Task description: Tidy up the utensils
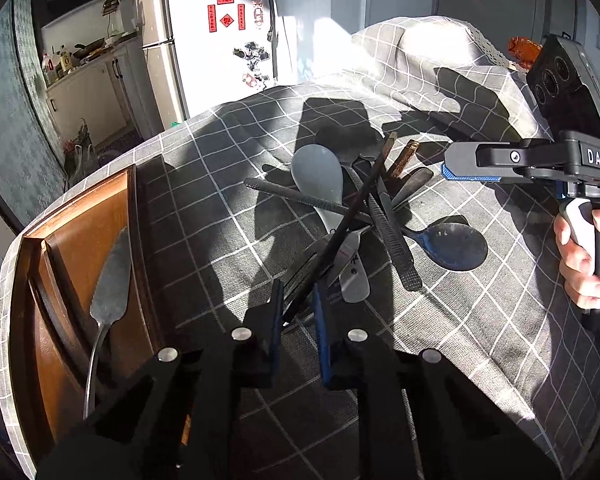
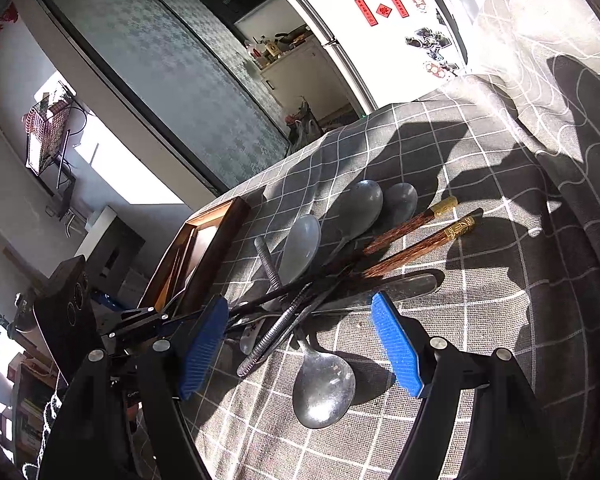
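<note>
My left gripper [image 1: 298, 312] has its jaws nearly closed on the near end of a black chopstick [image 1: 350, 214] that slants up and away from me over the pile of utensils [image 1: 364, 216]. The pads look to be pinching it, tho shadow hides the exact contact. So the step in hand is picking one piece out of the heap. The wooden tray [image 1: 80, 240] sits just to the left of this gripper, w/ a flat server [image 1: 110, 280] already in it.

My right gripper [image 2: 306, 348] hovers wide open, holding nothing, over a metal spoon [image 2: 324, 392] lying between its pads.

Next, I reckon: lift the chopstick clear w/o dragging the crossed handles, swing left, lay it in the tray. Right one prob drops onto the spoon.
</note>
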Tool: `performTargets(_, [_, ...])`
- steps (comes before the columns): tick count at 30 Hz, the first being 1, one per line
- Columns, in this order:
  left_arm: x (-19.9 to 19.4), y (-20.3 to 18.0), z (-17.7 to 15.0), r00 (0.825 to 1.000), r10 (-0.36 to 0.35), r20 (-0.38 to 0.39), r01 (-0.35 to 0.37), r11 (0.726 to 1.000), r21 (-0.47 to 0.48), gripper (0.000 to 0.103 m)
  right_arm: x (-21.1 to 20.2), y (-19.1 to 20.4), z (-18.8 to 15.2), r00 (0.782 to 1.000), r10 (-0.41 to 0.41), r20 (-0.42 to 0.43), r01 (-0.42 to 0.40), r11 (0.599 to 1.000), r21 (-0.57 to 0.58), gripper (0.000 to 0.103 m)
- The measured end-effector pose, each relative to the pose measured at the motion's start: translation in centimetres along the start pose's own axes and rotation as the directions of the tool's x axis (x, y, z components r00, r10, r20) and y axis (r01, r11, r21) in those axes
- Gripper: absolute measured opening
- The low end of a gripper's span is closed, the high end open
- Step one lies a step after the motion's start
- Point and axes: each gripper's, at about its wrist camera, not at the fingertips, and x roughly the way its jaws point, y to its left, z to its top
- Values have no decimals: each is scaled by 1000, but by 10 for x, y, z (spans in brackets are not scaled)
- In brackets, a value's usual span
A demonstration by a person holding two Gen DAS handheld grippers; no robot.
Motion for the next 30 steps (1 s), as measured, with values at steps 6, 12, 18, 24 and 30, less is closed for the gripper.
performTargets(6, [0,-11,-5,1000,-16,-24,17,999,35,5,-3,-4,0,1000,-3,8,3,1000,11,75])
performTargets(12, [-14,-27,-14,999,-34,-3,34,998,50,5,-2,-7,-1,1000,18,7,-19,999,34,75])
performTargets(18, [-34,-45,-20,994,-101,45,101,995,-2,5,16,-14,-1,995,86,-56,-77,986,150,65])
performTargets(24, [-39,-57,-23,992,-112,61,113,994,-6,5,30,-5,-2,996,34,-85,-18,982,186,44])
performTargets(30, [-41,-50,-35,990,-123,70,126,991,-45,5,37,-1,-8,995,-19,-96,37,982,186,20])
